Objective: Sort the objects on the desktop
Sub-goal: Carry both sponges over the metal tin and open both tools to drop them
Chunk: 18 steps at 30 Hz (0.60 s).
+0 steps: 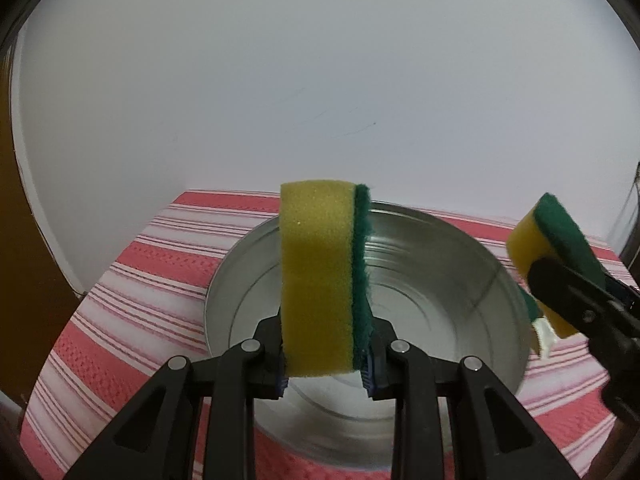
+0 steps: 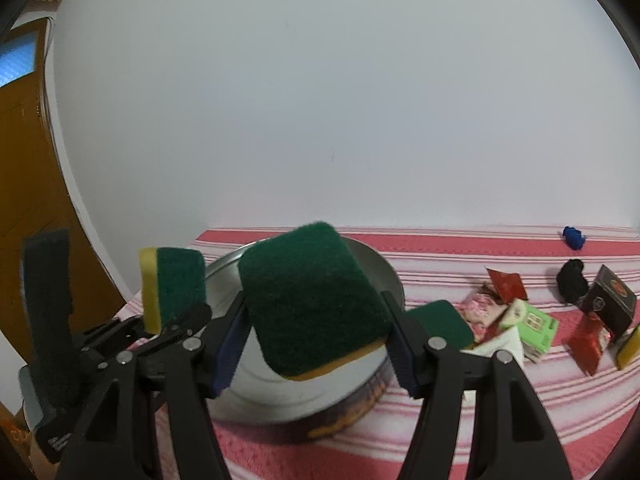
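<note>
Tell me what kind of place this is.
Probably a room in a home: a table under a pink striped cloth against a plain white wall, a wooden door at left, and household bits like sponges and small packets.

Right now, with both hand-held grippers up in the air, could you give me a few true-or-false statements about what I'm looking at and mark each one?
1. Each hand-held gripper holds a sponge. True: the left hand-held gripper clamps one sponge, the right hand-held gripper another sponge.
2. The metal tin already contains a sponge. False: its inside shows only bare metal.
3. The sponges are yellow foam with a green scrubbing layer. True.
4. The tablecloth is plain blue. False: it is striped red and white.
5. Small packets lie on the cloth to the right of the tin. True.
</note>
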Available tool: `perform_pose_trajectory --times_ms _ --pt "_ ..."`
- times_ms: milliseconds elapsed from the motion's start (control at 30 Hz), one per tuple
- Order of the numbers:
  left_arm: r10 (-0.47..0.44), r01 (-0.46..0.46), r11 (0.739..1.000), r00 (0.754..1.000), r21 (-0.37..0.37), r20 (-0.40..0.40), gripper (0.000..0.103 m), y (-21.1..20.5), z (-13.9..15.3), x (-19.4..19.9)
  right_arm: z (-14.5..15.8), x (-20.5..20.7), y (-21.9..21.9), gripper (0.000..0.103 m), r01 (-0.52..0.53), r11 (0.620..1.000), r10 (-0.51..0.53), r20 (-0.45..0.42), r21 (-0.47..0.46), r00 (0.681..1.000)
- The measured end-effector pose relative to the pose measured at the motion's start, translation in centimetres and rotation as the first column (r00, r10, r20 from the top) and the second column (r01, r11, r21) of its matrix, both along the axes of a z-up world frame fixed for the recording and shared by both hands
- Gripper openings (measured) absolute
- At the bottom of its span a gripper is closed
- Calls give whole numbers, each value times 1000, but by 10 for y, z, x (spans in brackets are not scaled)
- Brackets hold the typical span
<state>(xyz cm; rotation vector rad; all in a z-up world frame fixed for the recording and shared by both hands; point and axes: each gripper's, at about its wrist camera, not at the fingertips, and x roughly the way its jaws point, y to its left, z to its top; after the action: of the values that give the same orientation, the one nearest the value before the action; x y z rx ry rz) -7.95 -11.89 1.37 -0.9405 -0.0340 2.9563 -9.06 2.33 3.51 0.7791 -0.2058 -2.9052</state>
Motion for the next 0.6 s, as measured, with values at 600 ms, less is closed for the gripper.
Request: perform_pose_trajectory --times_ms 600 --pt "39 -35 999 995 -40 88 37 -3 -27 -46 -46 -51 6 71 -2 1000 1 42 20 999"
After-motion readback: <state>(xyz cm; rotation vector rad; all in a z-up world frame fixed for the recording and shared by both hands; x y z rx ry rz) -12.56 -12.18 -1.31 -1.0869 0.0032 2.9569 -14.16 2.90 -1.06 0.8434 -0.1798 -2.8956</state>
